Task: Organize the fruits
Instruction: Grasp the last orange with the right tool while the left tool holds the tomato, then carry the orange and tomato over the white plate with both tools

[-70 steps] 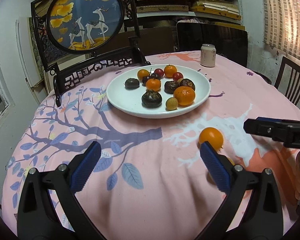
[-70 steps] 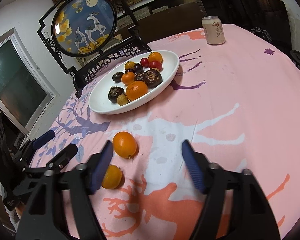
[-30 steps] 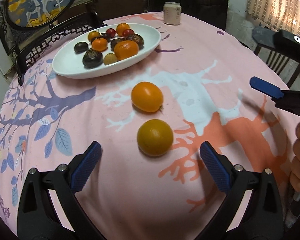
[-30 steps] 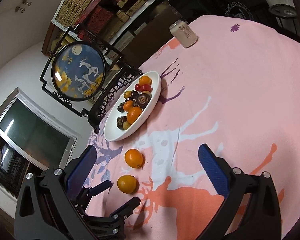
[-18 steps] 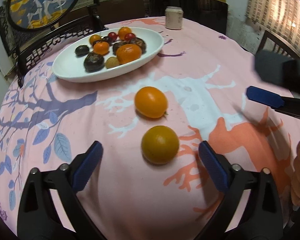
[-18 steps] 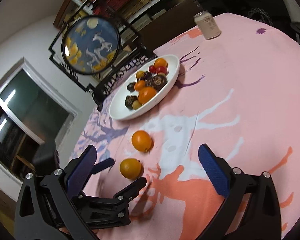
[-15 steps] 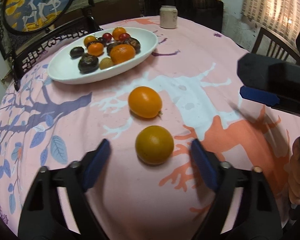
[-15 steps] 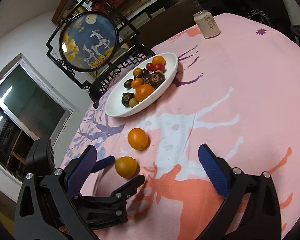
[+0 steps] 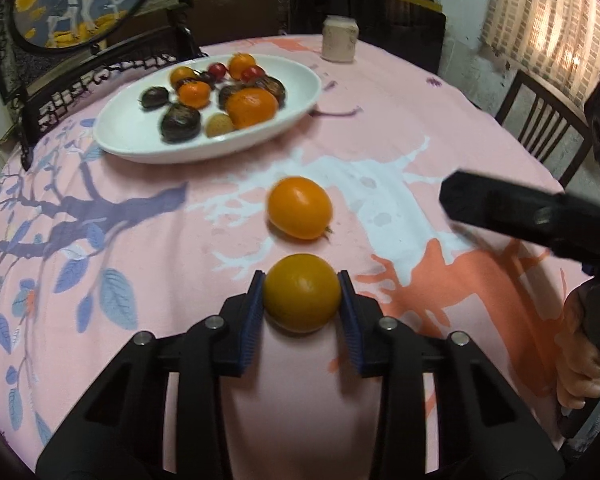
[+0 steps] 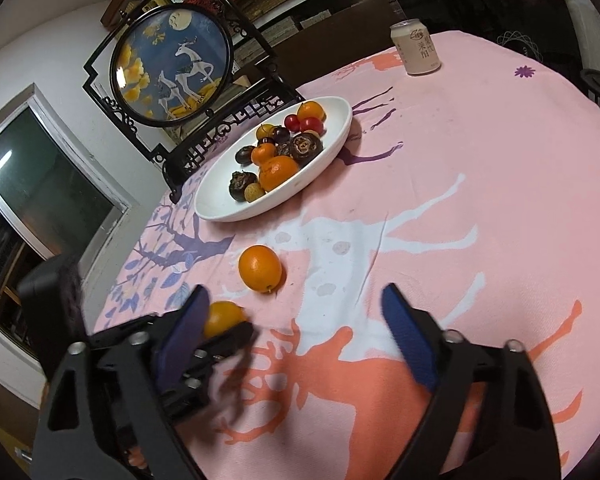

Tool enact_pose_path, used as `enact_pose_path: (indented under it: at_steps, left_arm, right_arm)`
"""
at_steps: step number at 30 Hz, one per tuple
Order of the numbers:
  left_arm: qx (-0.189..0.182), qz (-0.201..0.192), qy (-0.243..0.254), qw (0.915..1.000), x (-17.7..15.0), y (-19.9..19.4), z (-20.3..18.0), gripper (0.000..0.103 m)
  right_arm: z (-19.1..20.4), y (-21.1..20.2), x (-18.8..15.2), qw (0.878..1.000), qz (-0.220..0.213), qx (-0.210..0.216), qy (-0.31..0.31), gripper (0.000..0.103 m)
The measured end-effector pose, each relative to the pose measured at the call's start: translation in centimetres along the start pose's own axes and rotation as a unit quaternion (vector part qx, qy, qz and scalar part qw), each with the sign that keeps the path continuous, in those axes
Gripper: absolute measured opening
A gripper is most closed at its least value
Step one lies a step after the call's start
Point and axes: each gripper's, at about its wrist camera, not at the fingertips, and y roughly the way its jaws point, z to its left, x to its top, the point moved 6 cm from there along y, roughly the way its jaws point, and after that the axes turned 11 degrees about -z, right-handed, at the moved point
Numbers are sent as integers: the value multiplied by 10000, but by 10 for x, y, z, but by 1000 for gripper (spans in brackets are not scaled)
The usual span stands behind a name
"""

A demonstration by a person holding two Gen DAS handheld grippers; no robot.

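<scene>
My left gripper [image 9: 302, 312] is shut on a yellow-orange fruit [image 9: 301, 291] that rests on the pink tablecloth; it also shows in the right wrist view [image 10: 223, 317]. A second orange [image 9: 300, 207] lies just beyond it, loose on the cloth, also in the right wrist view [image 10: 260, 267]. A white oval plate [image 9: 132, 140] farther back holds several oranges, dark fruits and red cherry tomatoes. My right gripper [image 10: 294, 338] is open and empty, hovering to the right of both oranges; one finger [image 9: 512, 214] shows in the left wrist view.
A drink can [image 9: 339, 38] stands at the table's far side, also in the right wrist view [image 10: 417, 52]. A round deer-painted screen on a black stand [image 10: 176, 68] sits behind the plate. Chairs [image 9: 540, 120] stand beyond the right edge.
My left gripper has moved forward and closed its jaws on the nearer fruit. My right gripper has dropped lower and closer to the oranges, still open.
</scene>
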Motion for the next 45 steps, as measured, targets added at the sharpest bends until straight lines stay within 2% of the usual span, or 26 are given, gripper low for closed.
enact_pose_path:
  at_steps: [2, 3, 6, 9, 14, 19, 21, 26, 30, 33, 34, 35, 36, 37, 39, 41, 45]
  left_arm:
    - [136, -149, 16, 9998, 4, -8, 10, 36]
    - [326, -245, 103, 9991, 6, -14, 19, 36]
    - [616, -290, 107, 9976, 7, -20, 48, 36]
    - [811, -223, -200, 9963, 4, -22, 83, 36]
    - [853, -146, -809, 9930, 2, -17, 120, 36]
    - [945, 76, -722, 9929, -6, -4, 119, 38]
    - [984, 58, -576, 9935, -7, -3, 115, 44]
    - [952, 41, -600, 9936, -7, -3, 114, 47]
    - [885, 32, -633, 9941, -7, -2, 113, 52]
    - [832, 56, -566, 9949, -7, 0, 109, 60]
    - [808, 58, -568, 9951, -7, 0, 109, 64]
    - [816, 54, -587, 9949, -6, -1, 110, 73]
    - [917, 28, -617, 9939, -6, -2, 113, 76]
    - [998, -15, -623, 9931, -5, -3, 115, 76]
    - [1066, -105, -609, 9924, -2, -6, 117, 70]
    - [943, 19, -638, 9935, -4, -1, 117, 38]
    - [928, -4, -602, 9939, -5, -2, 117, 36]
  right_arm:
    - [1, 0, 0, 9999, -43, -54, -87, 77]
    - [1, 0, 0, 9999, -44, -66, -115, 76]
    - [4, 3, -3, 9995, -9, -147, -283, 74]
    - [8, 7, -6, 9987, 35, -239, -455, 74]
    - [19, 11, -9, 9955, 16, -341, -889, 74]
    - [45, 34, -12, 9835, 234, -494, -1727, 74]
    - [54, 46, -12, 9786, 315, -507, -1970, 74]
    - [67, 73, -14, 9683, 521, -508, -2389, 57]
    - [61, 92, -19, 9677, 782, -579, -2326, 51]
    - [55, 97, -13, 9735, 821, -530, -2066, 51]
    - [54, 99, -12, 9750, 822, -513, -1998, 51]
    - [53, 99, -11, 9758, 820, -498, -1966, 51]
    - [54, 99, -11, 9756, 818, -500, -1976, 51]
    - [56, 98, -13, 9743, 828, -501, -2035, 47]
    - [59, 98, -16, 9704, 860, -543, -2191, 38]
    - [59, 96, -17, 9692, 862, -573, -2235, 37]
    - [56, 94, -16, 9716, 861, -526, -2140, 37]
